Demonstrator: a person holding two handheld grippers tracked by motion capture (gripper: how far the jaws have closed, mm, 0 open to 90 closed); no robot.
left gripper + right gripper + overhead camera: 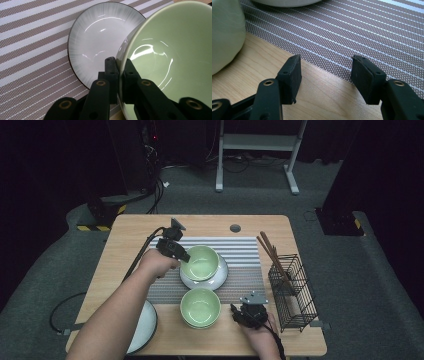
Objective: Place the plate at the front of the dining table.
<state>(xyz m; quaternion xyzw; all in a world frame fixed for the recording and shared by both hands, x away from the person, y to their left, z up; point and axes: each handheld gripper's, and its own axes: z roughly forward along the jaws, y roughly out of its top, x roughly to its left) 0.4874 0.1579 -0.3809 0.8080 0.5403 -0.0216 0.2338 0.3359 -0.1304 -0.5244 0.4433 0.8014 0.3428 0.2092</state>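
Observation:
My left gripper (186, 258) (120, 62) is shut on the near-left rim of a pale green bowl (201, 261) (170, 50), with one jaw inside and one outside. The bowl is tilted over a white plate (220, 279) (92, 37) in the middle of the striped placemat (245, 250). A second green bowl (200, 306) (224, 32) stands on the wood in front of the mat. Just right of it, my right gripper (233, 310) (325, 62) hovers low over the mat's front edge, open, with nothing between its jaws.
A black wire basket (292, 292) stands at the right edge of the table with brown chopsticks (272, 255) leaning out of it. Another dark-rimmed plate (145, 327) lies at the front left, partly under the left forearm. A round hole (235, 228) sits near the far edge.

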